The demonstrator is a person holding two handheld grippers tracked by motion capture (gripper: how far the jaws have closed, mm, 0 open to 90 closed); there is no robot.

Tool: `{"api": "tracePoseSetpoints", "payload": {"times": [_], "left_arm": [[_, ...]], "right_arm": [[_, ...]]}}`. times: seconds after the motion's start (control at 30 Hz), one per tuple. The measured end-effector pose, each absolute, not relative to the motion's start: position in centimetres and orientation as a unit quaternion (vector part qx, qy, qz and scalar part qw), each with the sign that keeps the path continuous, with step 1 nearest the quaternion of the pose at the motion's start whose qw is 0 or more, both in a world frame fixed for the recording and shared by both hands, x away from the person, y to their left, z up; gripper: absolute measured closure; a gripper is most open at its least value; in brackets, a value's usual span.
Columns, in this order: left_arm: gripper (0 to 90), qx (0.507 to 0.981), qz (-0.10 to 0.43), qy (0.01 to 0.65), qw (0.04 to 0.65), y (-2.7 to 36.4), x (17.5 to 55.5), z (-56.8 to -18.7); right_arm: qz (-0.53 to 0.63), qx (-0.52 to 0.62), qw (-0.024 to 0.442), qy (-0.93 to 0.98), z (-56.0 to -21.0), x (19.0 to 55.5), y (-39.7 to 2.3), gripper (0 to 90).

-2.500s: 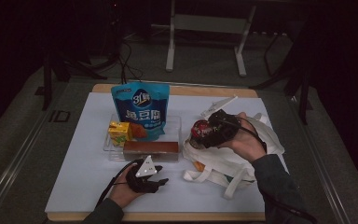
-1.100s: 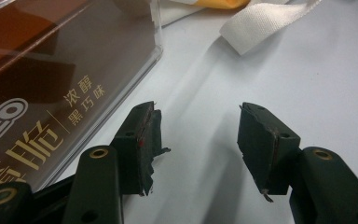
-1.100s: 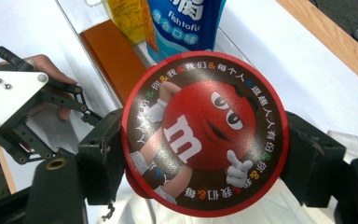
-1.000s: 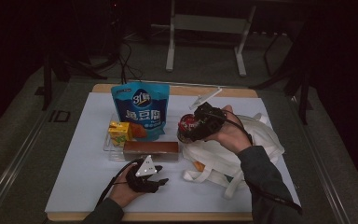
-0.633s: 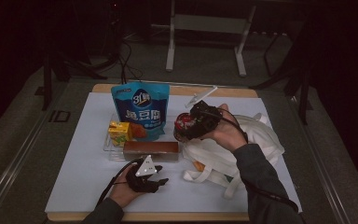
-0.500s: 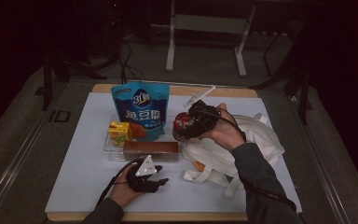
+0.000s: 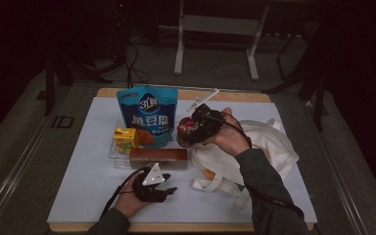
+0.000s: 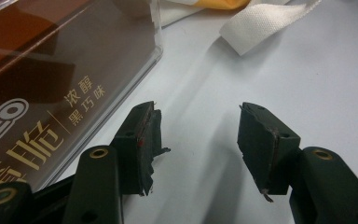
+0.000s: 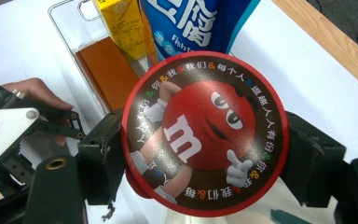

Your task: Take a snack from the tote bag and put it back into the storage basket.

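Right gripper (image 9: 205, 154) pinches candy tub (image 9: 205, 133), lifted at bag's (image 7: 254, 147) 9 o'clock for unpacking; left gripper (image 8: 198, 135) idles, jaws spread.

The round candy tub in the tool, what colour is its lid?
The candy tub's lid is dark brown with a red rim and a red character, clearest in the right gripper view.

Bench (image 7: 78, 196): wooden top, covered by a white sheet. On it: clear tray (image 7: 113, 152) holding a yellow juice carton (image 7: 125, 138), a blue snack pouch (image 7: 148, 115) and a brown box (image 7: 157, 157); white cloth bag (image 7: 269, 147) at right; left tongs (image 7: 169, 192) resting near the front edge, just beside the brown box.
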State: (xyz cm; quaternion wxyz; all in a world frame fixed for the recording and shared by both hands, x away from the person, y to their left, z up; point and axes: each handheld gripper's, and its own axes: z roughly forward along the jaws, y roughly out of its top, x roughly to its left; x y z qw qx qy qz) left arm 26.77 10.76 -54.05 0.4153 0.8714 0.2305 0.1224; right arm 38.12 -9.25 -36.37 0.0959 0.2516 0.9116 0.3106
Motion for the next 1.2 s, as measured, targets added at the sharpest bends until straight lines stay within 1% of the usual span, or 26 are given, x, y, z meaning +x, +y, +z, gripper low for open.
{"api": "tracePoseSetpoints", "payload": {"times": [1.2], "left_arm": [[46.9, 0.871, 0.123, 0.229, 0.417, 10.8, 26.7, -54.0]], "right_arm": [[0.306, 0.259, 0.089, 0.912, -38.3, 39.6, -7.3, 25.4]]}}
